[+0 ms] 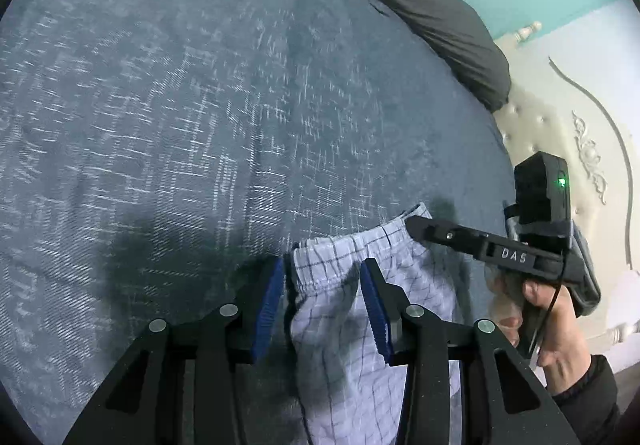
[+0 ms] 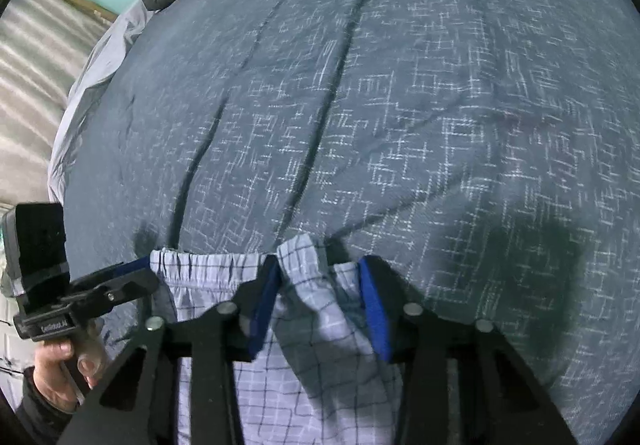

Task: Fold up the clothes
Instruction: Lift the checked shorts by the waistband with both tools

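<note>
Jaws of the left gripper [image 1: 322, 305] and right gripper [image 2: 320, 305] are seen parted, each astride the waistband of checked shorts [image 2: 224, 273]. Pad contact cannot be told. The shorts are laid on a blue bed cover [image 2: 400, 105].

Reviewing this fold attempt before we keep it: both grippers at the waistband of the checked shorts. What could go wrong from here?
1. The left gripper has the elastic waistband of the checked shorts between its pads, but a gap shows on both sides; it may slip out if lifted.
2. The right gripper straddles a bunched fold, so it could pinch extra layers and skew the fold.
3. The bedspread is creased, so the shorts may not lie flat.
</note>
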A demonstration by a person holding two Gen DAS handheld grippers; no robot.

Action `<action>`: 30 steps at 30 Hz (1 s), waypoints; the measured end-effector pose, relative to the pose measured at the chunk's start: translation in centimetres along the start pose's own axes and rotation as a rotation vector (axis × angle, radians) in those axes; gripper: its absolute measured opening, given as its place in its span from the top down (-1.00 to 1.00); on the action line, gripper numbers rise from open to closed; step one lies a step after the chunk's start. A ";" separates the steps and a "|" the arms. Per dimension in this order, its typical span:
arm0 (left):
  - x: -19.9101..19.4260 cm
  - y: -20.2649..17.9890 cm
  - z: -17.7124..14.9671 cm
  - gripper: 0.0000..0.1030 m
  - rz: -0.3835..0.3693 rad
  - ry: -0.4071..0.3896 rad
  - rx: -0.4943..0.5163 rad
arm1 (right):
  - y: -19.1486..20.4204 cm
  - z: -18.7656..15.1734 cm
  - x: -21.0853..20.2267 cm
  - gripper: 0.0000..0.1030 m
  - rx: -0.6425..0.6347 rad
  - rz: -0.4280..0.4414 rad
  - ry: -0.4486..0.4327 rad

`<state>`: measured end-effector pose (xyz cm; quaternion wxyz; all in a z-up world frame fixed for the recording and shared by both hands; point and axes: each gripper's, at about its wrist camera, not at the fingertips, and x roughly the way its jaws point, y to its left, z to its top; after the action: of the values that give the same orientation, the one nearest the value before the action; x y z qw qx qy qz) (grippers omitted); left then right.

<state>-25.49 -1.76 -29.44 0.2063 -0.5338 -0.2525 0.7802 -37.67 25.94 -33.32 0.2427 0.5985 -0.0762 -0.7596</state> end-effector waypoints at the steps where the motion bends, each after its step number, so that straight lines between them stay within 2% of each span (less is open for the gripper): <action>1: 0.4 0.1 0.1 0.17 -0.004 0.004 -0.001 | 0.0 -0.2 0.1 0.37 -0.005 -0.002 -0.002; 3: 1.0 0.3 0.1 0.19 -0.010 0.011 -0.001 | 0.4 -0.5 0.4 0.63 -0.026 -0.009 -0.006; 4: 1.1 0.2 0.1 0.26 -0.013 0.008 0.006 | 0.6 -0.7 0.3 0.70 -0.034 -0.014 -0.013; 7: 1.5 -0.3 0.4 0.59 -0.018 0.000 0.017 | 1.5 -1.7 -0.2 0.80 -0.054 -0.012 -0.048; 9: 1.5 -0.7 0.2 0.72 -0.023 -0.009 0.024 | 2.0 -2.4 -0.7 0.81 -0.066 -0.002 -0.064; 14: -1.1 -2.6 -0.4 0.74 -0.030 -0.048 0.070 | 3.0 -4.0 -4.0 0.82 -0.094 0.028 -0.136; 21: -4.1 -8.2 -0.5 0.75 -0.039 -0.108 0.158 | 3.9 -5.2 -9.8 0.82 -0.130 0.054 -0.248; 30: -9.6 -16.9 -0.7 0.75 -0.066 -0.200 0.312 | 5.5 -7.8 -21.4 0.82 -0.201 0.058 -0.452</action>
<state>-20.59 6.02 -12.27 0.2858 -0.4064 -0.1650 0.8520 -25.25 32.29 -14.55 0.2996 0.3837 -0.0696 -0.8707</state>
